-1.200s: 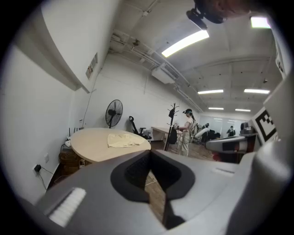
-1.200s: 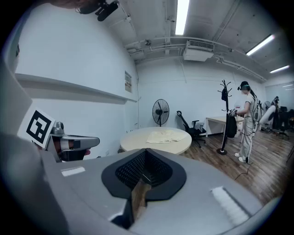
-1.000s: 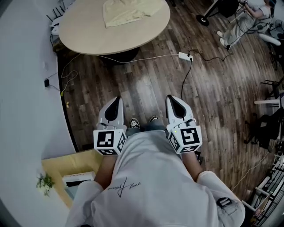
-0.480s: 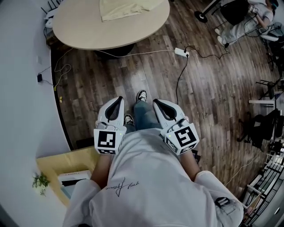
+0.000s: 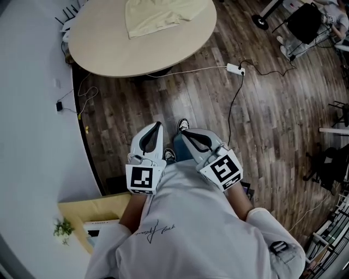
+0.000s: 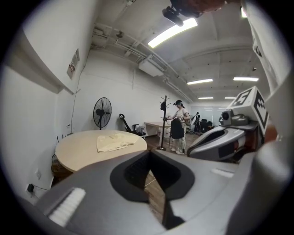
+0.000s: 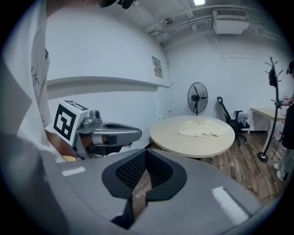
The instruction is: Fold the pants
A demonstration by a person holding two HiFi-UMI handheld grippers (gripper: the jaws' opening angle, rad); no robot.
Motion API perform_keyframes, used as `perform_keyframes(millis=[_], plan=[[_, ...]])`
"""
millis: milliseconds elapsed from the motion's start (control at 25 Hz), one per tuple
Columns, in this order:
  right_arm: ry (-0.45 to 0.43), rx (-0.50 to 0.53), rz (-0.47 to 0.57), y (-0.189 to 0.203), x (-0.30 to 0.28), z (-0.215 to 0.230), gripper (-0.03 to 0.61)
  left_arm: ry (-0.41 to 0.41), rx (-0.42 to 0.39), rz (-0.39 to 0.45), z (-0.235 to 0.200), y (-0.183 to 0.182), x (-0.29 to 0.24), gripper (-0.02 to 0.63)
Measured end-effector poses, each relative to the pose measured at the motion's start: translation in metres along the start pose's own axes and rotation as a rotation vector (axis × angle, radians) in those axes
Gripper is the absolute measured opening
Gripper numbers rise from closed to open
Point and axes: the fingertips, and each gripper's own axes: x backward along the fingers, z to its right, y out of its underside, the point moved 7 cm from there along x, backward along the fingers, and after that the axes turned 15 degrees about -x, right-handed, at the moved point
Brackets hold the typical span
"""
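Left gripper (image 5: 155,131): jaws together, nothing between them. It is held low in front of the person's torso, tip pointing toward the far side. Right gripper (image 5: 188,137): jaws also closed and empty. It sits just beside the left one with its tip angled left toward it. The tips are near each other; the head view does not settle whether they touch.

Pants (image 5: 158,13): cream-coloured, lying flat and slightly rumpled on the round bench (image 5: 109,49), toward its far edge. They are well apart from both grippers.

The bench stands at far left, close to the white wall (image 5: 32,109). Dark wooden floor (image 5: 272,125) lies between the bench and the person. One shoe (image 5: 184,125) shows just beyond the gripper tips.

A white power strip (image 5: 235,68) lies on the floor to the right of the bench, with cables running from it.

A small plant (image 5: 64,229) sits at near left.

The left gripper view shows a standing fan (image 6: 102,111) behind the bench. A coat stand (image 6: 164,119) is further right, with another person (image 6: 178,126) beside it.
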Motion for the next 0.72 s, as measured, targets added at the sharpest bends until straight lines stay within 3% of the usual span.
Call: perform_keyframes(millis=[200,480,720], plan=[[0.004,0.002,-0.025,-0.018,-0.015,0.038,-0.008,-0.027,-0.001,-0.048,-0.015,-0.005,-0.04,0.041],[-0.017,-0.052,-0.001,-0.041,-0.031,0.089,-0.006,-0.037,-0.08,-0.064,-0.033,-0.026,-0.092,0.042],[-0.02,-0.055,0.013,-0.057,-0.039,0.127,-0.006,-0.054,-0.05,-0.083,-0.04,-0.031,-0.128,0.041]])
